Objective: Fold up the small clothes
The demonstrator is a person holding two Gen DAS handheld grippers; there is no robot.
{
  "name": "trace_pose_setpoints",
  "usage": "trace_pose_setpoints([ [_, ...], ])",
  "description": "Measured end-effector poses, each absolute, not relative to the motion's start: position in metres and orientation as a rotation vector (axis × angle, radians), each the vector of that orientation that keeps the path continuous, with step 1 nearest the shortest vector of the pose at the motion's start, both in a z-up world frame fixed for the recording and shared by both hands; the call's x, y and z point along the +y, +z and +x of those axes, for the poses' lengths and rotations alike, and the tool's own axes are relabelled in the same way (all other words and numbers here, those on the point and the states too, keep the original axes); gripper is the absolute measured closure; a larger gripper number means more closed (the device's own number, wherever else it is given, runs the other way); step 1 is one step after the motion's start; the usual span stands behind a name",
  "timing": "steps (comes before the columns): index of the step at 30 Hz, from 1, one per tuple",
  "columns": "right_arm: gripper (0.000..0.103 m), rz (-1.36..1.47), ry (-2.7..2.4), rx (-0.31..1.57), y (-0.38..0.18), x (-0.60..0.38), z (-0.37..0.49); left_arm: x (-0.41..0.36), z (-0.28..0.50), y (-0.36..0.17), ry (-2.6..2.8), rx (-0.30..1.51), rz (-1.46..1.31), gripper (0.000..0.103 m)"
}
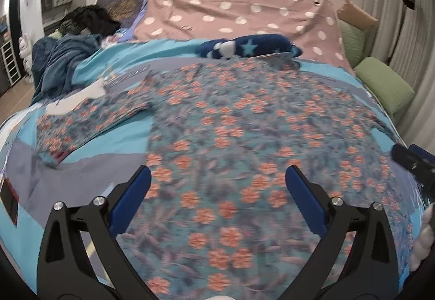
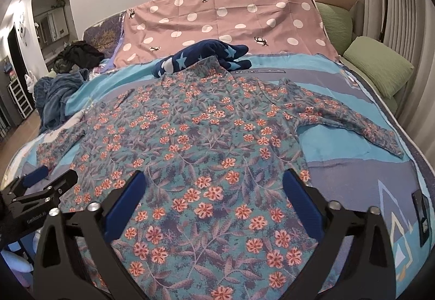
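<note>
Now floral shirt flat beneath both spread grippers

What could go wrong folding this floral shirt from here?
1. The navy star garment lies at the floral shirt's collar; a fold may drag it along.
2. Both the left gripper and right gripper are open over mid-fabric, not an edge, so closing may bunch cloth.
3. The right sleeve lies angled, likely folding crooked.
</note>
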State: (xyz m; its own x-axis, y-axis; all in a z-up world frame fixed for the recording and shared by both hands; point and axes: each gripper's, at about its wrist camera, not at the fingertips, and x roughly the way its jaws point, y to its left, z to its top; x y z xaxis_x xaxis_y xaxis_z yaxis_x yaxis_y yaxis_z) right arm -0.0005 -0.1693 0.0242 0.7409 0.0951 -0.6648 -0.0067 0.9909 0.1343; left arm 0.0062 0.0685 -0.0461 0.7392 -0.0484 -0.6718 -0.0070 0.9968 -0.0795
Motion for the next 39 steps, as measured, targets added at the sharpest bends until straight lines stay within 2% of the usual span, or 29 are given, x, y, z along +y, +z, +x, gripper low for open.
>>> trace_pose_setpoints([
  [2,0.026,0.161,0.097,0.747,0.022,-0.174,0.003,0.085,0.01,-0.049,-0.009,0.753,-0.109,0.016],
  [3,0.031,0.173,0.109,0.754,0.021,-0.176,0.004,0.099,0.013,-0.052,-0.005,0.763,-0.146,0.025],
  [7,0.032,0.168,0.093,0.783,0.016,-0.18,0.009,0.171,0.025,-0.066,0.064,0.814,-0.318,0.053],
  [13,0.032,0.171,0.046,0.819,0.008,-0.189,0.016,0.314,0.029,-0.092,0.342,0.807,-0.578,0.058],
  [14,0.032,0.172,0.04,0.823,0.007,-0.189,0.018,0.332,0.028,-0.098,0.371,0.802,-0.623,0.056],
  [16,0.032,0.175,0.028,0.835,0.004,-0.189,0.022,0.38,0.024,-0.117,0.421,0.771,-0.781,0.043],
  [20,0.032,0.169,0.02,0.861,0.0,-0.185,0.03,0.456,0.026,-0.161,0.491,0.71,-1.025,0.042],
  [26,0.032,0.156,0.017,0.887,-0.004,-0.173,0.042,0.506,0.04,-0.207,0.459,0.607,-1.293,0.042],
  [27,0.032,0.151,0.018,0.891,-0.005,-0.171,0.043,0.51,0.041,-0.211,0.471,0.59,-1.311,0.045],
  [29,0.031,0.145,0.018,0.896,-0.006,-0.169,0.046,0.515,0.042,-0.213,0.466,0.522,-1.349,0.068],
  [30,0.031,0.144,0.017,0.898,-0.007,-0.168,0.047,0.515,0.042,-0.212,0.444,0.491,-1.372,0.084],
  [31,0.031,0.145,0.015,0.9,-0.008,-0.168,0.048,0.517,0.042,-0.209,0.433,0.466,-1.389,0.091],
  [34,0.031,0.159,0.007,0.907,-0.011,-0.171,0.052,0.51,0.047,-0.18,0.439,0.442,-1.301,0.094],
  [39,0.03,0.201,0.008,0.944,-0.023,-0.176,0.06,0.47,0.069,-0.099,0.343,0.441,-1.043,0.095],
])
